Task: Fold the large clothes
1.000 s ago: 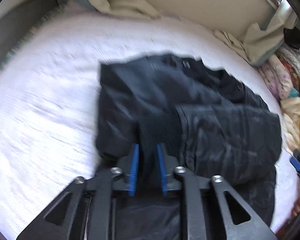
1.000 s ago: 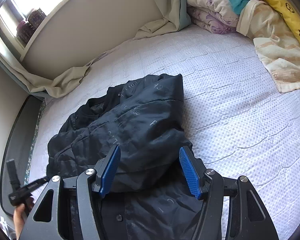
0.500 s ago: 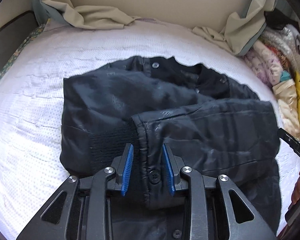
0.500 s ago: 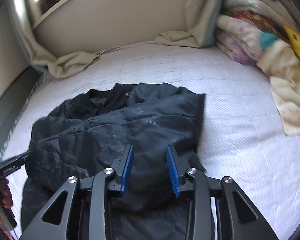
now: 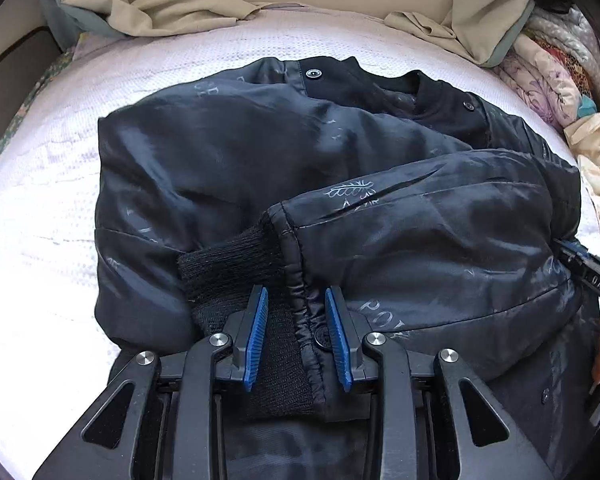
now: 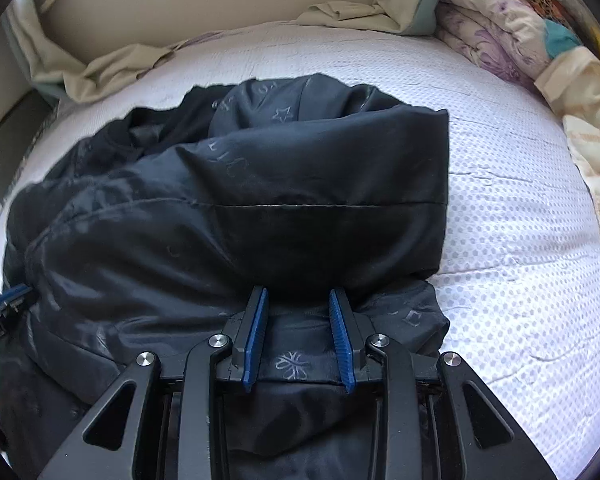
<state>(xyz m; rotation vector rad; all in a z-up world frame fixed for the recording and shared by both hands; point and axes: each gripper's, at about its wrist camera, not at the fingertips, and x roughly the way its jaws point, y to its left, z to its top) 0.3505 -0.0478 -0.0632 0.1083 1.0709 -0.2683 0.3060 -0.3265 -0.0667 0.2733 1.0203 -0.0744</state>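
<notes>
A dark navy padded jacket lies bunched on the white bedspread, both sleeves folded across its body. My left gripper has its blue pads partly closed around the jacket's hem and knit cuff. In the right wrist view the same jacket fills the middle. My right gripper is partly closed with the jacket's lower edge between its pads. The right gripper shows at the right edge of the left wrist view; the left one shows at the left edge of the right wrist view.
A beige sheet is crumpled along the headboard. Folded floral bedding and towels are stacked at the right side of the bed. A dark bed frame runs along the left.
Both grippers moved forward over the jacket. The right jaws narrowed from wide open onto the lower edge. The left jaws widened a little around the hem and cuff.
</notes>
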